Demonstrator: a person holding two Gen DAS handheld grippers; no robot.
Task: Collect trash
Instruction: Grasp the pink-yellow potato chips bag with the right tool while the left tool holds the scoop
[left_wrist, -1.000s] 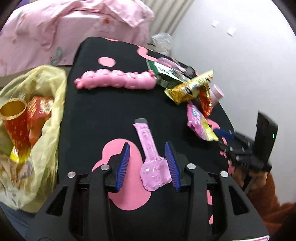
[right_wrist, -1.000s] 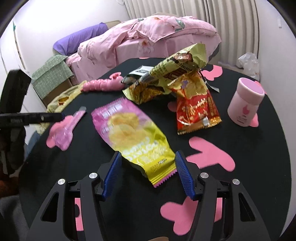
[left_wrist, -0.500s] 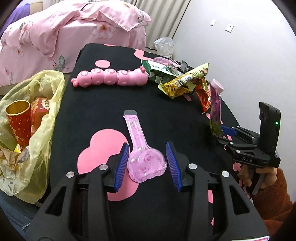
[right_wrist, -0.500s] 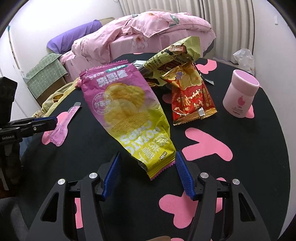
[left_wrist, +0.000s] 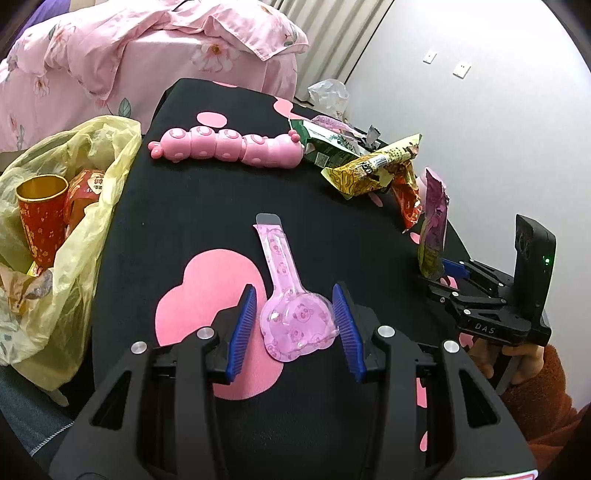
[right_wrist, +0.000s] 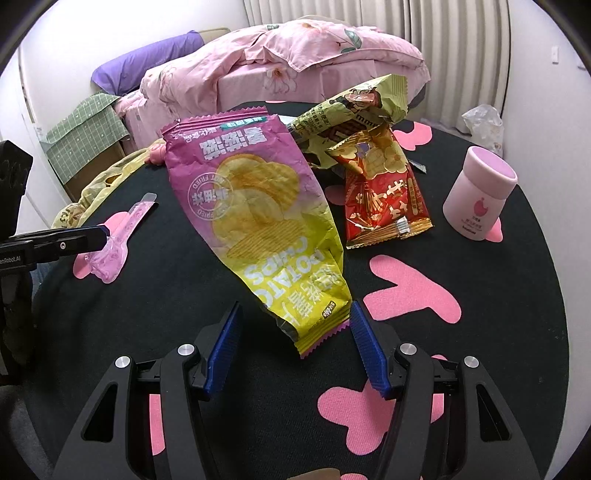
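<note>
Left wrist view: left tongs spread, straddling pink spoon wrapper flat on tabletop. Advice: close low on wide end. Right tongs spread; chip bag upright between them, grip uncertain. Yellow trash bag far left.

Chip bag stands raised in the right wrist view; it hides the desk behind it and most of the pink caterpillar toy, only one end showing. From the left wrist view the bag's grip point at the right claw is too small to judge contact. Yellow trash bag: lower contents hidden by its folds, left side cut by the frame edge. Green wrapper partly buried under the yellow-brown wrapper. Pink jar label print unreadable.
</note>
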